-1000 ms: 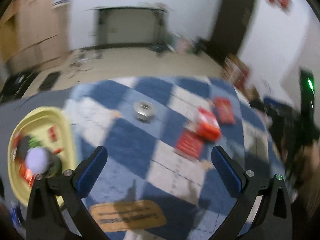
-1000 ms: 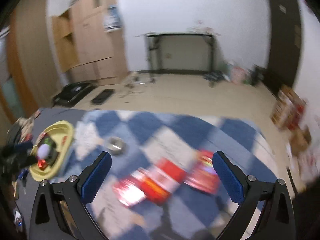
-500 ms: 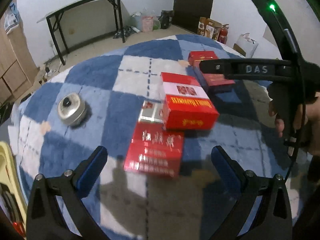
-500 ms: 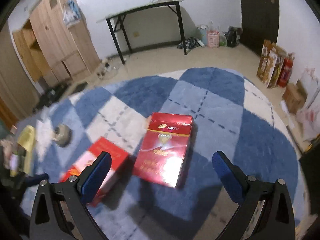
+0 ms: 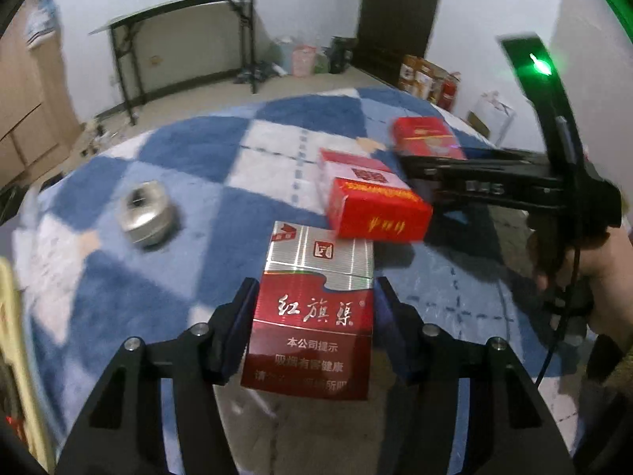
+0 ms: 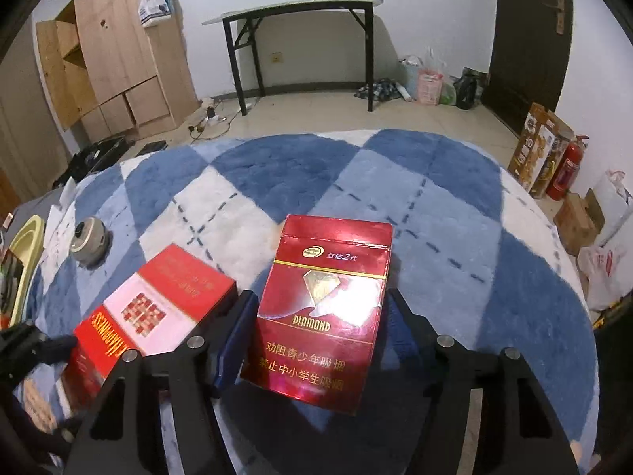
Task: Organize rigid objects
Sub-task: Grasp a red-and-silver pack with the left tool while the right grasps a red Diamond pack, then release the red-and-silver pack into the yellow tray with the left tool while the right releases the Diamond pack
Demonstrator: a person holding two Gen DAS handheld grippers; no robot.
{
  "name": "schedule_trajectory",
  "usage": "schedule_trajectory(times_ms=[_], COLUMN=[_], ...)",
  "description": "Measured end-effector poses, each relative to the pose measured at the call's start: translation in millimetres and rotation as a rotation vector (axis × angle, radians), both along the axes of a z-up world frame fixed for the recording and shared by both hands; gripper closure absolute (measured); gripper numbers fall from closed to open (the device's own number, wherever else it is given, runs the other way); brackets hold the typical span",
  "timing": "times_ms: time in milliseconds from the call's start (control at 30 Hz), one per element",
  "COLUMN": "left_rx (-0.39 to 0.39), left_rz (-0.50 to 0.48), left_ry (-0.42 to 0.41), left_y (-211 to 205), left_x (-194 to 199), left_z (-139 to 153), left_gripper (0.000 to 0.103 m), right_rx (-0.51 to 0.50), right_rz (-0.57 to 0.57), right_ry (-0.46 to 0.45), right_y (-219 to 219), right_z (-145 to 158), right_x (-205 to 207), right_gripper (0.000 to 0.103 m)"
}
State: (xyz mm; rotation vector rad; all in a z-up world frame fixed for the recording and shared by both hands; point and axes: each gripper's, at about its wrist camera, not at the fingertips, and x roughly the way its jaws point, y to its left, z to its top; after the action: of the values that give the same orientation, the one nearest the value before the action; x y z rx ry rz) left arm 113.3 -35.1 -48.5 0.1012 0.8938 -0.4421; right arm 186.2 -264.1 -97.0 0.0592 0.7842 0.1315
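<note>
My left gripper point(image 5: 312, 316) is closed on the sides of a red and silver cigarette pack point(image 5: 312, 316) lying on the blue checked rug point(image 5: 190, 150). My right gripper point(image 6: 316, 316) is closed on the sides of a glossy red Diamond pack point(image 6: 324, 312); that pack also shows in the left wrist view point(image 5: 425, 136). A red and white Double Happiness box point(image 5: 368, 202) lies between them, also in the right wrist view point(image 6: 154, 308). A round metal tin point(image 5: 144, 213) sits left, also in the right wrist view point(image 6: 89, 239).
A yellow tray point(image 6: 23, 249) with small items lies at the rug's left edge. A black table point(image 6: 300, 35), wooden cabinets point(image 6: 110, 63), bags and boxes point(image 6: 542, 154) stand on the floor beyond the rug.
Both grippers have come down and forward and their jaws have closed from wide open onto the two packs.
</note>
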Motion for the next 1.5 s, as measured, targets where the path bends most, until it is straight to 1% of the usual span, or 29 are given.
schedule_trajectory(times_ms=[100,167,233,300,333,433,500,567,700,767,800,833,867,900,967,1000,1067,1100,1167,1200,1267,1333,1433,1500], left_rx=[-0.015,-0.008,0.003,-0.005,0.000,0.074,0.084,0.074,0.048,0.050,0.052,0.052,0.049,0.048,0.053,0.043,0.010,0.008,0.042,0.040,0.012,0.009,0.007,-0.009], left_rz=[0.050,0.081,0.127,0.158,0.174,0.230,0.246,0.269,0.343,0.421,0.447,0.494,0.518,0.543,0.619,0.655,0.727,0.748,0.771,0.781,0.787,0.780,0.773,0.767], left_ry=[-0.019,-0.041,-0.048,-0.064,-0.084,-0.116,-0.131,-0.137,-0.158,-0.165,-0.162,-0.157,-0.156,-0.155,-0.141,-0.123,-0.064,-0.035,0.021,0.049,0.090,0.101,0.126,0.152], left_y=[20,33,47,60,67,84,96,110,148,180,191,213,228,244,282,298,329,339,349,354,361,365,368,371], left_x=[-10,-18,-26,-35,-42,-55,-62,-67,-69,-66,-64,-62,-61,-61,-62,-64,-66,-66,-64,-61,-58,-58,-51,-49], left_z=[22,39,57,71,82,100,108,113,123,130,130,133,132,131,121,113,92,81,61,48,30,18,0,-10], left_gripper=[0.043,0.043,0.043,0.043,0.043,0.043,0.043,0.043,0.043,0.043,0.043,0.043,0.043,0.043,0.043,0.043,0.043,0.043,0.043,0.043,0.043,0.043,0.043,0.043], right_rx=[0.021,0.037,0.051,0.053,0.056,0.080,0.101,0.105,0.088,0.078,0.086,0.071,0.060,0.064,0.095,0.105,0.107,0.105,0.107,0.121,0.119,0.067,0.054,0.032], right_rz=[-0.019,-0.025,-0.018,-0.006,0.001,0.022,0.036,0.047,0.109,0.161,0.220,0.272,0.311,0.376,0.469,0.524,0.598,0.638,0.698,0.724,0.768,0.775,0.754,0.771], right_ry=[-0.036,-0.075,-0.115,-0.142,-0.146,-0.142,-0.142,-0.146,-0.171,-0.180,-0.189,-0.203,-0.215,-0.225,-0.212,-0.202,-0.197,-0.196,-0.165,-0.127,-0.076,-0.036,0.023,0.053], right_y=[-12,-19,-24,-25,-25,-24,-23,-23,-5,11,27,44,58,81,116,143,183,206,248,271,300,326,349,373], right_z=[19,36,53,63,66,68,69,73,83,90,97,104,109,117,123,124,124,123,116,109,97,86,85,88], right_x=[-18,-30,-43,-55,-60,-74,-81,-88,-101,-106,-110,-114,-117,-121,-122,-122,-123,-123,-116,-108,-96,-79,-47,-32], right_gripper=[0.039,0.039,0.039,0.040,0.040,0.040,0.040,0.040,0.041,0.041,0.041,0.041,0.041,0.041,0.041,0.041,0.041,0.041,0.041,0.041,0.041,0.041,0.041,0.041])
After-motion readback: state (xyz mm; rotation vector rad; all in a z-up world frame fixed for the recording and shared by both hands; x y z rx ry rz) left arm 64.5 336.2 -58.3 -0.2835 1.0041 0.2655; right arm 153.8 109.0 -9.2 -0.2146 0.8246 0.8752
